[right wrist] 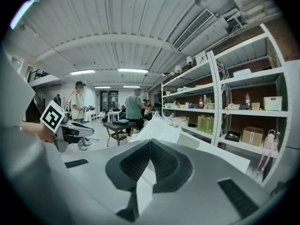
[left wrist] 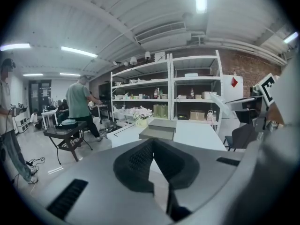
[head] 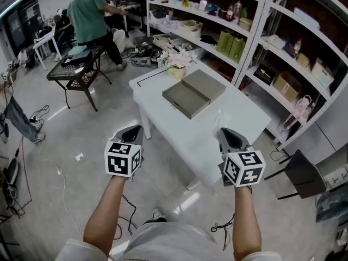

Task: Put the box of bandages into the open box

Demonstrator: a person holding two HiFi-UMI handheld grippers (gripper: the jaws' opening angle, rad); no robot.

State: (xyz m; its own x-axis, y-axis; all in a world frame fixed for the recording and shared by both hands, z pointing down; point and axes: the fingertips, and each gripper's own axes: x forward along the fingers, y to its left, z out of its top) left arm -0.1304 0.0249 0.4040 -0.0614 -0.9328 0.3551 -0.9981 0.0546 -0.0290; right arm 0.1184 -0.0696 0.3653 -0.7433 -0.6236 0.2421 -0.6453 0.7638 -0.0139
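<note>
We hold the left gripper (head: pixel 132 130) and the right gripper (head: pixel 231 135) at the near edge of the white rectangular table (head: pixel 190 140). Each gripper view shows its jaws pressed together on nothing. Only the head view shows a faint pale shape, possibly the box of bandages (head: pixel 219 116), on the table just ahead of the right gripper and clear of it. Beyond lies the flat grey open box (head: pixel 193 94), seen side-on in the left gripper view.

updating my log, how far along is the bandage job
Done: nothing; the open grey box on the white table looks empty. In hand: nothing; left gripper and right gripper are both shut and empty, near the table's front edge. Left: everything; I can't make out a bandage box.
</note>
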